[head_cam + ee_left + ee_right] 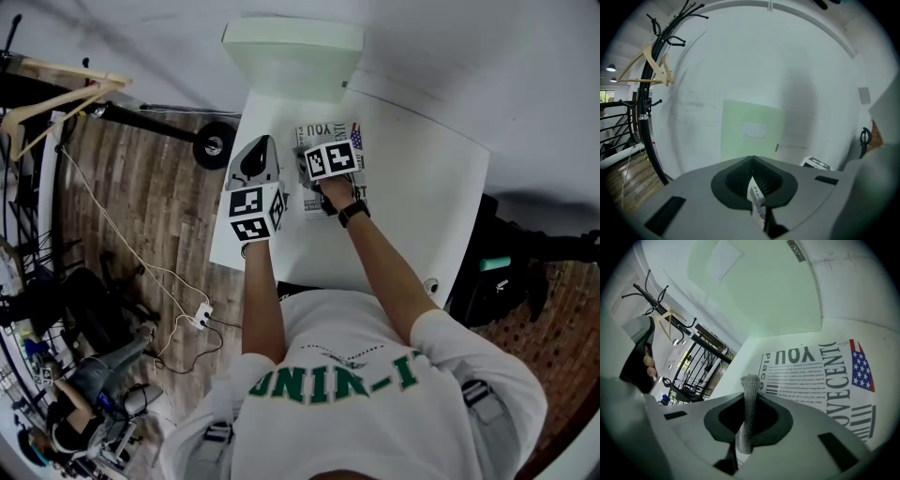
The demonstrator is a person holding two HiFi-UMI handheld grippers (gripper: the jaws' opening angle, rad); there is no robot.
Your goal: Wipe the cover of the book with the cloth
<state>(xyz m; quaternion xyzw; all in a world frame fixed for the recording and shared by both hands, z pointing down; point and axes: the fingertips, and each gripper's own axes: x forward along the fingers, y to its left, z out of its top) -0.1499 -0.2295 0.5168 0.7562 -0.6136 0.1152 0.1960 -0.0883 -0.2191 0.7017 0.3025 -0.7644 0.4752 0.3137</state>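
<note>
On the white table (pixel 422 187), the head view shows the book (pixel 323 131) lying flat. Its long axis runs away from the person toward a pale green box (pixel 292 47). The right gripper (pixel 319 159) is over the book and the left gripper (pixel 258 155) is just beside it.

Only the left gripper view shows that the left gripper (pixel 752 164) is closed on a thin printed slip (pixel 756 194), facing the box (pixel 750 136).

Only the right gripper view shows the right gripper (pixel 749 394) clamped on the grey cloth (pixel 746 418), which stands upright. The book (pixel 811 376) lies ahead, its lettering upside down, flag corner at right.
</note>
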